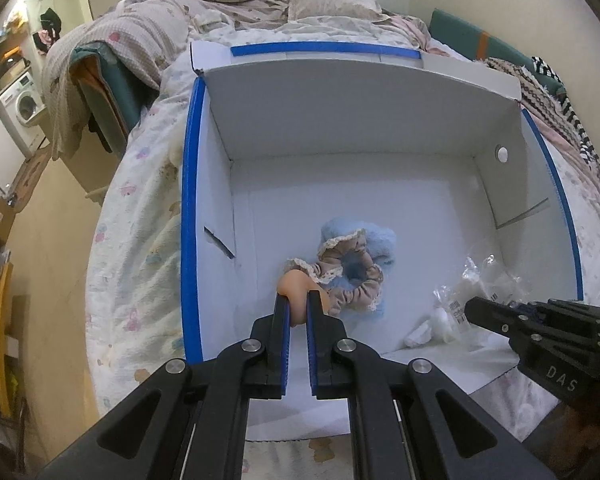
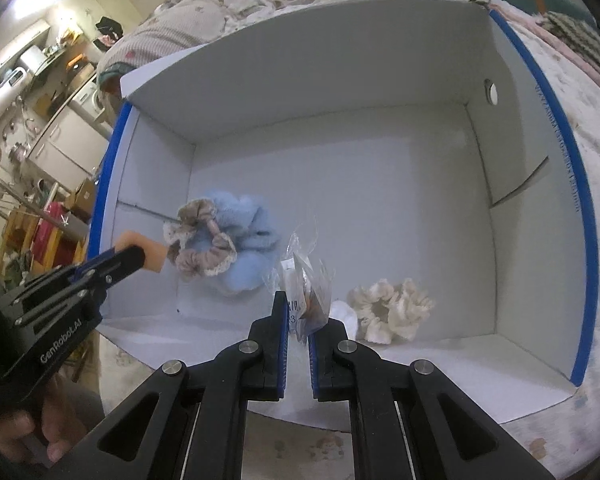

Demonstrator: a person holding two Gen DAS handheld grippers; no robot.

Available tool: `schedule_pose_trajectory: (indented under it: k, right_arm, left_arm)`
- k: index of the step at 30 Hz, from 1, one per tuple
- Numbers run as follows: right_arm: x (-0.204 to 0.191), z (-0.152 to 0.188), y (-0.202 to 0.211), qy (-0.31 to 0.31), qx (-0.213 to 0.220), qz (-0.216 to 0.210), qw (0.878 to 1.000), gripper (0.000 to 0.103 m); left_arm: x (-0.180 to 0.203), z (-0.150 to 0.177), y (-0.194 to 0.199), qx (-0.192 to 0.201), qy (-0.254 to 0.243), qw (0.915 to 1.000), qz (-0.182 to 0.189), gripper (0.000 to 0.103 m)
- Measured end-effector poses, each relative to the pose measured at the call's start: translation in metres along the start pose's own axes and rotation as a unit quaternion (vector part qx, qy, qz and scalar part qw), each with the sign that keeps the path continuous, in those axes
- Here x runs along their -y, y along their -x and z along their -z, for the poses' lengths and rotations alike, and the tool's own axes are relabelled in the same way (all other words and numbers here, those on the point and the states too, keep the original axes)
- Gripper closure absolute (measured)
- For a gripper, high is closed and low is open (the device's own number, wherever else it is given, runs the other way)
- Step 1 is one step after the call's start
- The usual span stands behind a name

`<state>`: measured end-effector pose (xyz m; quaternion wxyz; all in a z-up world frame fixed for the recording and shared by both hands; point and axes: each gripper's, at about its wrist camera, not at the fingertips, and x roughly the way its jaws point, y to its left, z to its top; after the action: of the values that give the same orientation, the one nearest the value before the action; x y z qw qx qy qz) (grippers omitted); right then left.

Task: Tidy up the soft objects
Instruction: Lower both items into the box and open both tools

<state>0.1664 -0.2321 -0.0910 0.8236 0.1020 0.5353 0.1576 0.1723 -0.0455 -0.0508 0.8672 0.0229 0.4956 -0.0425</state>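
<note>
Presently, both grippers are working over the open white box with blue-taped edges, which sits on a bed covered by a patterned sheet.

Left gripper: fingers nearly closed, pinching a peach-coloured soft object between the blue pads. In the right wrist view the same object protrudes past the fingertips, held at the left side of the box, just beside the scrunchies.

Right gripper: fingers drawn close together, clamped on a clear plastic packet with a printed label; brown contents show through the film, but what they are cannot be told. In the left wrist view the packet sits crumpled at the fingertips, near the right front of the box floor.

Contents on the box floor:
- A beige scrunchie with lace trim lies on top of a fluffy light-blue scrunchie — touching, left of centre.
- A cream ruffled scrunchie lies at the front right, apart from the blue pair.
- A small white soft item rests just beside the cream scrunchie, partly hidden by the right finger.

Rumpled bedding is heaped behind the box.
</note>
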Motion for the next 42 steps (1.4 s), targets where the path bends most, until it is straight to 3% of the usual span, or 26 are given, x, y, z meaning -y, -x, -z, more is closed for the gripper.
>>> schedule_pose_trajectory:
  k: [20, 27, 30, 31, 32, 34, 36, 38, 40, 42]
  right_arm:
    - [0.001, 0.000, -0.006, -0.008, -0.010, 0.005, 1.000, 0.093]
    - [0.006, -0.001, -0.005, -0.018, -0.005, -0.004, 1.000, 0.092]
    - [0.009, -0.002, -0.002, -0.028, 0.003, -0.008, 1.000, 0.077]
    - [0.010, -0.003, 0.000, -0.032, 0.008, -0.010, 0.999, 0.065]
    - [0.012, -0.004, 0.001, -0.036, 0.012, -0.012, 0.999, 0.045]
    - [0.015, -0.005, 0.005, -0.046, 0.024, -0.015, 0.999, 0.026]
    - [0.017, -0.006, 0.009, -0.055, 0.034, -0.018, 0.998, 0.024]
    - [0.020, -0.008, 0.011, -0.062, 0.039, -0.015, 0.997, 0.009]
    - [0.023, -0.009, 0.016, -0.070, 0.056, -0.014, 0.996, 0.000]
    - [0.023, -0.009, 0.021, -0.072, 0.066, -0.016, 0.995, 0.000]
  left_arm:
    - [0.008, 0.007, -0.011, -0.019, -0.011, 0.9998, -0.002, 0.096]
    - [0.007, 0.005, -0.009, -0.014, -0.005, 0.9999, -0.007, 0.085]
    - [0.006, 0.004, -0.005, -0.006, -0.006, 0.9999, -0.009, 0.075]
    - [0.006, 0.004, -0.004, -0.005, -0.005, 0.9999, -0.008, 0.070]
    - [0.006, 0.004, -0.003, -0.004, -0.005, 1.0000, -0.007, 0.066]
    - [0.006, 0.004, 0.001, 0.005, -0.003, 1.0000, -0.007, 0.048]
    - [0.007, 0.003, 0.007, 0.019, -0.003, 0.9998, -0.007, 0.043]
    - [0.008, 0.001, 0.010, 0.025, -0.006, 0.9996, -0.006, 0.040]
    - [0.008, 0.001, 0.011, 0.029, -0.005, 0.9995, -0.010, 0.038]
    - [0.007, 0.001, 0.012, 0.026, 0.001, 0.9996, -0.008, 0.038]
